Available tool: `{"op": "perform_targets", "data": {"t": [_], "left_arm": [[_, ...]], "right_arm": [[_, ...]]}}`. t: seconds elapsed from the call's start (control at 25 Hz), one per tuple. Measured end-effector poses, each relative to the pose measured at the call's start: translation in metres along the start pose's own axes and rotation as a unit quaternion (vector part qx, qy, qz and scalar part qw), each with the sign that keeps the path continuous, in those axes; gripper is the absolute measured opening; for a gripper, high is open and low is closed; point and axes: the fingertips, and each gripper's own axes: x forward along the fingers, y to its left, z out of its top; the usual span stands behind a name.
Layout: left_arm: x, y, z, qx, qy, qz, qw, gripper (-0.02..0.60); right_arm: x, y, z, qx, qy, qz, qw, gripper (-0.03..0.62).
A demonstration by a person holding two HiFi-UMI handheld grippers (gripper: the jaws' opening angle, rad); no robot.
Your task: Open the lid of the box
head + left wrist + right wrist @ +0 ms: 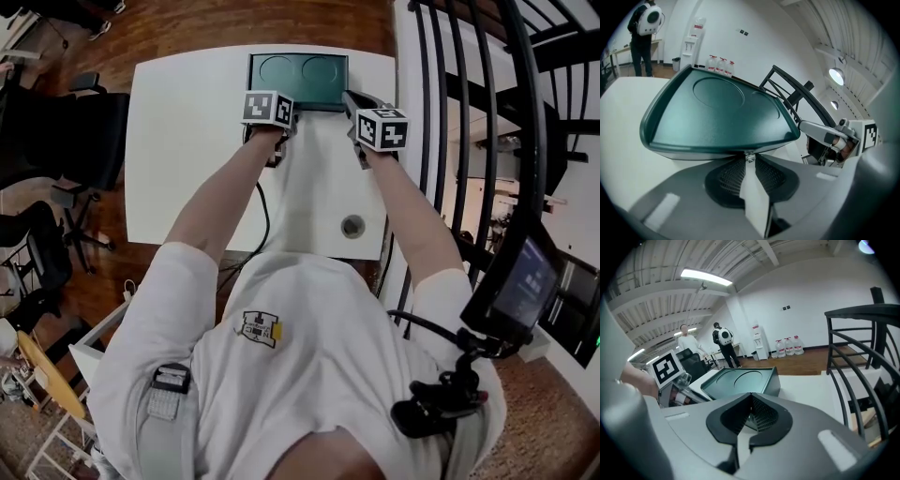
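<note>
A dark green box (298, 80) with two round recesses in its lid stands at the far edge of the white table (178, 141). My left gripper (289, 112) is at the box's near left corner. In the left gripper view the lid (717, 112) fills the picture, and the left gripper (749, 158) is shut on the lid's front rim, where a small metal piece shows. My right gripper (350, 97) is at the near right corner. In the right gripper view the right gripper (751, 404) is shut with nothing between its pads, and the box (740, 379) lies just beyond, to the left.
A black stair railing (469, 103) runs close along the table's right side. Office chairs (56, 141) stand to the left. A round cable hole (352, 225) sits near the table's front edge. Two people (723, 345) and water bottles (787, 347) are far off.
</note>
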Motion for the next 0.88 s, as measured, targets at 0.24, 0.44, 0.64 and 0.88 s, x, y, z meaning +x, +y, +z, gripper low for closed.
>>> {"op": "perform_targets", "data": {"t": [0.24, 0.44, 0.64, 0.88], "left_arm": [[-0.001, 0.001, 0.0, 0.0, -0.001, 0.0, 1.0, 0.066], [-0.001, 0.001, -0.001, 0.0, -0.003, -0.003, 1.0, 0.066], [-0.003, -0.001, -0.002, 0.002, -0.005, -0.006, 1.0, 0.064], [-0.005, -0.003, -0.011, 0.008, -0.005, -0.009, 0.9999, 0.063]], "right_arm": [[0.005, -0.021, 0.008, -0.013, 0.004, -0.053, 0.999, 0.016], [0.006, -0.023, 0.007, -0.007, 0.024, -0.048, 0.999, 0.029], [0.004, -0.026, 0.007, 0.029, 0.025, -0.042, 0.998, 0.037], [0.007, -0.025, 0.007, 0.021, 0.031, -0.04, 0.999, 0.046]]}}
